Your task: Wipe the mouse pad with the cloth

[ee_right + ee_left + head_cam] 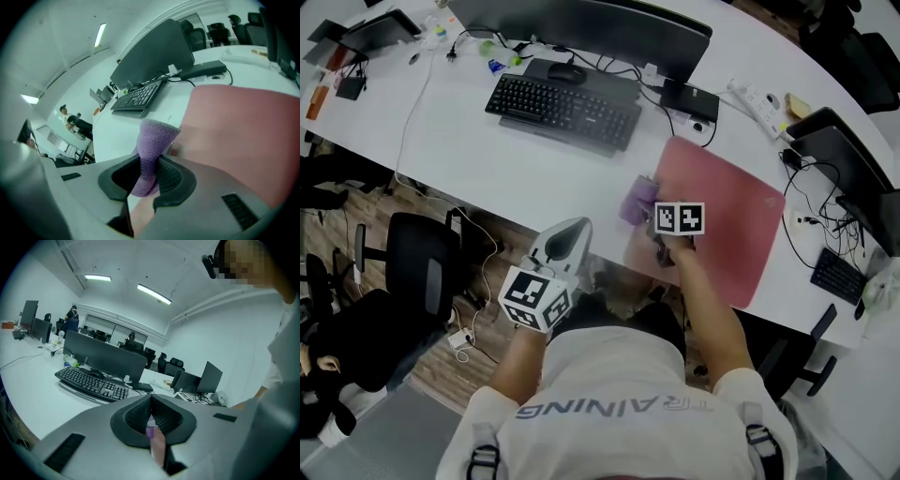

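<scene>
A pink mouse pad [727, 220] lies on the white desk [469, 150], near its front edge. My right gripper [654, 225] is shut on a purple cloth [636, 201] at the pad's left edge. In the right gripper view the cloth [154, 136] stands up between the jaws of the right gripper [149, 165], with the mouse pad [243, 136] spread to the right. My left gripper [565, 242] hangs off the desk's front edge, close to the person's body. The left gripper [151, 400] has its pads pressed together with nothing held.
A black keyboard [562, 111] and a monitor [581, 23] stand behind the pad. A power strip [757, 98] and cables lie at the back right, and a dark laptop [839, 141] at the right. A black chair [412, 272] stands on the floor at the left.
</scene>
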Tool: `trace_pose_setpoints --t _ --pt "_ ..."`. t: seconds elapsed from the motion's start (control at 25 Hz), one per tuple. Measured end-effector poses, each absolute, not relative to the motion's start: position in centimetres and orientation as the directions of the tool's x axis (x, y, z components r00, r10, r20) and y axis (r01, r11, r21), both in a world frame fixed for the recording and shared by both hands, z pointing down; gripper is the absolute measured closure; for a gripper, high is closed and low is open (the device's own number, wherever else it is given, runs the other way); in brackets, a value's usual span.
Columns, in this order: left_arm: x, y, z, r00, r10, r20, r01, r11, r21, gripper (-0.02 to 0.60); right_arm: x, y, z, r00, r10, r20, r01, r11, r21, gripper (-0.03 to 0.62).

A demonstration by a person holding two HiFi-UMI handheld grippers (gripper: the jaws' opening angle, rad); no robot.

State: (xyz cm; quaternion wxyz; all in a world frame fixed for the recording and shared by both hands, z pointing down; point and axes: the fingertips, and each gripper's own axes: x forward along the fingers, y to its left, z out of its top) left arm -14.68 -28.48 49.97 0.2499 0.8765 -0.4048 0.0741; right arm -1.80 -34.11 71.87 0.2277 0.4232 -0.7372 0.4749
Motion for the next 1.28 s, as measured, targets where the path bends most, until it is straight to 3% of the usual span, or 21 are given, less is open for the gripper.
trace_pose_setpoints --t 0.4,1.28 --pt "-9.6 -27.4 50.6 0.666 -0.651 0.362 -0.745 -0.570 0.345 0.551 3.5 -32.8 72.9 -0.569 -0.386 0.726 -0.809 0.104 -0.579 0.487" --pt "7.7 -25.6 50.7 0.744 -0.567 0.353 -0.667 -0.654 0.356 0.551 23.1 -25.7 72.7 -0.513 -0.407 0.756 -0.830 0.011 -0.557 0.487"
